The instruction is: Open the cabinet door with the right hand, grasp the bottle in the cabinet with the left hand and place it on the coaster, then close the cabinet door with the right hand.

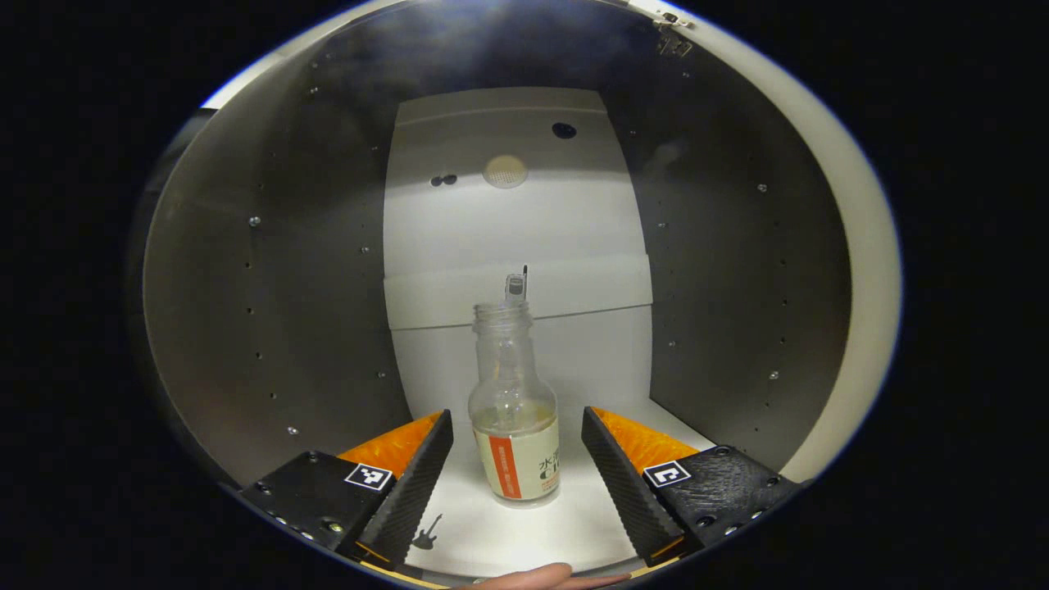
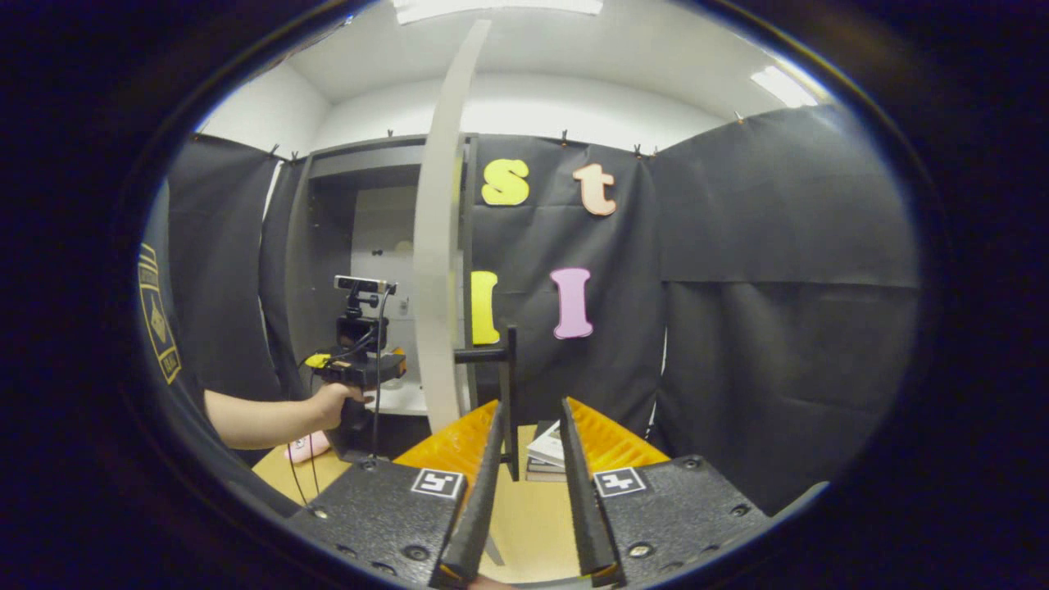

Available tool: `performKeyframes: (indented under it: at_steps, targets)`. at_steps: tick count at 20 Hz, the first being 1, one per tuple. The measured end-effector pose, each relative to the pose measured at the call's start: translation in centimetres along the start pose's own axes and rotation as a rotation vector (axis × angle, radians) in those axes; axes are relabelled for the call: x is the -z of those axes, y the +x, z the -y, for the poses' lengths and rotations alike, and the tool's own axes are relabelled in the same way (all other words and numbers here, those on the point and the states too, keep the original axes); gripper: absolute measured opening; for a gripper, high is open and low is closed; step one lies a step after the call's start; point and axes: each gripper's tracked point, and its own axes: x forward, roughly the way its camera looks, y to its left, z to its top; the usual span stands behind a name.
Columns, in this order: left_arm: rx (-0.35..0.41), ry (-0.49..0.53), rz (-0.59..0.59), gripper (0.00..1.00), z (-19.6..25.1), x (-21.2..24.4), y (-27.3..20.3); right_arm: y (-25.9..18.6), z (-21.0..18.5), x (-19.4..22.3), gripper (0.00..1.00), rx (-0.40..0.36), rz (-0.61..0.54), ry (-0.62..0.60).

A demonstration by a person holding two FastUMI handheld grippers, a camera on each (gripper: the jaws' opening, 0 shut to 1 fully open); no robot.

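In the left gripper view, the left claw (image 1: 516, 459) is reaching into the grey-walled cabinet (image 1: 270, 311) with its fingers spread wide, one on each side of the clear glass bottle with a white and orange label (image 1: 515, 410), neither finger touching it. The bottle is standing upright and uncapped on the white cabinet shelf (image 1: 524, 533), near the front edge, with a white back panel (image 1: 516, 221) behind it. In the right gripper view, a bare forearm and hand (image 2: 332, 404) are holding the left claw's handle at the cabinet opening on the left, with a small pink object (image 2: 307, 447) lying on the light wooden surface (image 2: 533, 516) below. The white cabinet door (image 2: 438, 270) is standing open, seen edge-on. The right claw (image 2: 529, 447) is sitting around the door's black bar handle (image 2: 510, 393), fingers narrowly apart; I cannot tell whether they are pressing on it. Stacked books (image 2: 547, 455) are lying on the surface just behind.
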Motion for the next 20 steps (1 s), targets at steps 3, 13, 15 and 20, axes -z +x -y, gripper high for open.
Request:
performKeyframes:
  at_steps: [3,13,15,20]
  targets:
    - [-0.011,-0.002,-0.015,0.95,-0.1,0.5,1.6,0.3,1.1,0.9,0.7,0.01,-0.035,0.011]
    - [-0.071,0.029,-0.017,0.95,-0.4,0.2,4.9,1.1,1.0,0.9,0.77,-0.054,-0.034,0.053]
    - [-0.099,0.039,-0.006,0.92,-1.1,0.1,5.0,1.3,1.1,1.0,0.75,-0.057,-0.027,0.061]
    - [-0.069,-0.006,-0.001,0.76,-0.6,0.1,5.0,1.2,1.1,1.1,0.77,-0.062,-0.023,0.061]
